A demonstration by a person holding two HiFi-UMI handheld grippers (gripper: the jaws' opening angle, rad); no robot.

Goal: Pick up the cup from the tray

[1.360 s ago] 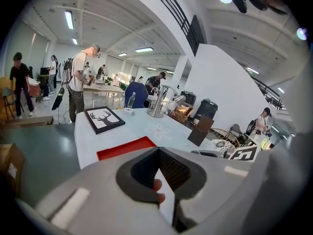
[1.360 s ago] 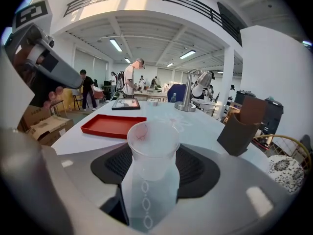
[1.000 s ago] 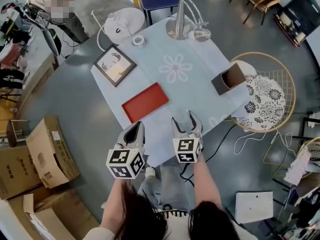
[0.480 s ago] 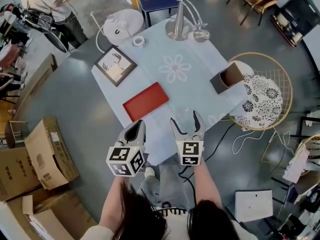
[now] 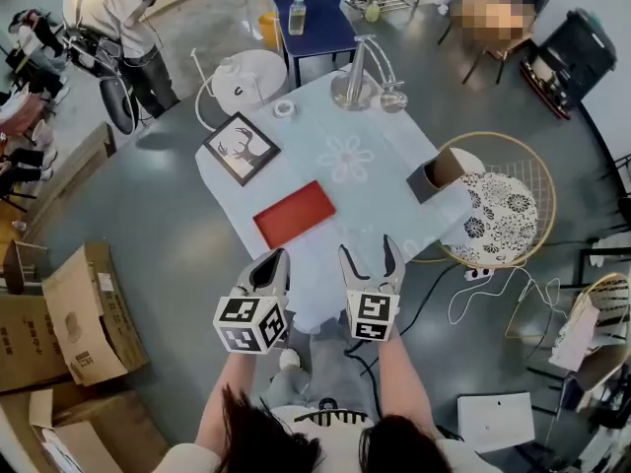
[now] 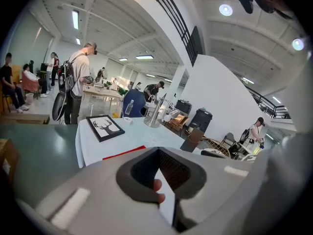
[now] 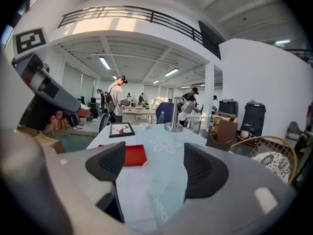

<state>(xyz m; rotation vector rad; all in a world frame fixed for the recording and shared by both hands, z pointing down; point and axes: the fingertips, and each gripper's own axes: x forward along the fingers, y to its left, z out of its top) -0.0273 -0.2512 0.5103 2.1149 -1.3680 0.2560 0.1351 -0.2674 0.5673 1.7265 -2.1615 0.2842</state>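
A clear, nearly see-through cup (image 7: 153, 178) stands on the pale blue tablecloth, off the tray, near the table's front edge. My right gripper (image 7: 156, 164) is open, one dark pad on each side of the cup with gaps between. In the head view the right gripper (image 5: 368, 250) points at the table edge, and the cup is hard to make out. The red tray (image 5: 294, 214) lies flat and bare, left of the cup. My left gripper (image 5: 270, 261) hangs shut and empty just off the table's front corner; the left gripper (image 6: 159, 174) looks over the tray (image 6: 124, 153).
On the table are a framed deer picture (image 5: 242, 148), a tape roll (image 5: 284, 108), a metal stand (image 5: 357, 75) and a brown box (image 5: 434, 173). A wicker chair (image 5: 498, 215) stands at the right. Cardboard boxes (image 5: 84, 308) sit on the floor left. People stand beyond.
The head view has pulled back, so the table looks smaller. My right gripper's jaws have spread a little wider around the cup. The left gripper has barely moved.
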